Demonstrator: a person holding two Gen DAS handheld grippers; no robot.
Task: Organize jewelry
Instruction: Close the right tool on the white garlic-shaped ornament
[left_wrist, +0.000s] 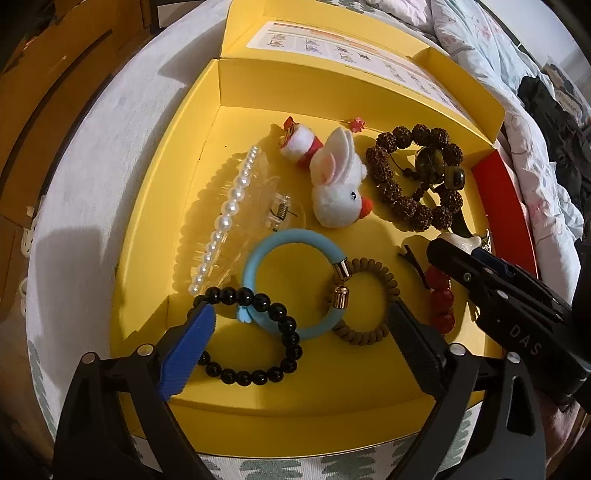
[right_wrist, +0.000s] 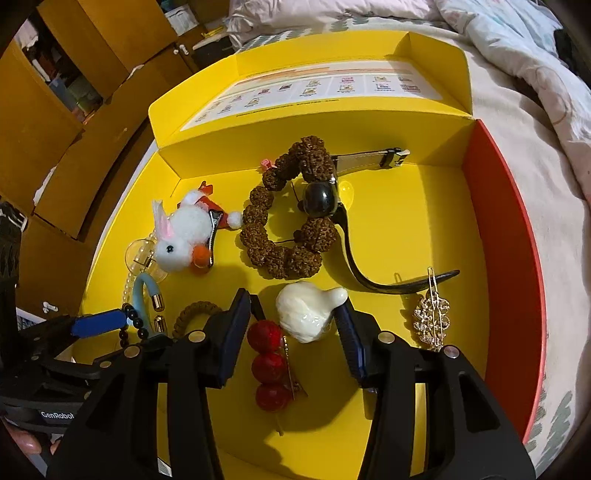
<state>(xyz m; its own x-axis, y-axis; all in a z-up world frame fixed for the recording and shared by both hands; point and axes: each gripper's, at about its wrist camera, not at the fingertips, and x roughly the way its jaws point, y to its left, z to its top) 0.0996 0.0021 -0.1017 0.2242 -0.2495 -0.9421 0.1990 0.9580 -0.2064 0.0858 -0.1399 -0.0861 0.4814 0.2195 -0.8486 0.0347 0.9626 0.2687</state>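
A yellow box (left_wrist: 155, 206) holds the jewelry. My left gripper (left_wrist: 301, 332) is open over a black bead bracelet (left_wrist: 284, 321), a blue ring bracelet (left_wrist: 258, 254) and a brown coil hair tie (left_wrist: 388, 284). My right gripper (right_wrist: 295, 314) is open around a white ceramic piece (right_wrist: 306, 314) and above a red bead clip (right_wrist: 267, 365). It also shows in the left wrist view (left_wrist: 461, 254). A brown seed bracelet (right_wrist: 280, 229), a watch (right_wrist: 321, 199), a rabbit plush clip (right_wrist: 181, 236) and a crystal hair clip (right_wrist: 432, 317) lie nearby.
A pearl claw clip (left_wrist: 229, 206) and a small Santa clip (left_wrist: 299, 142) lie at the box's left. The box has a red side wall (right_wrist: 509, 236) and an open lid (right_wrist: 317, 88). It sits on a bed with a quilt (right_wrist: 517, 44). Cardboard boxes (right_wrist: 74, 110) stand at left.
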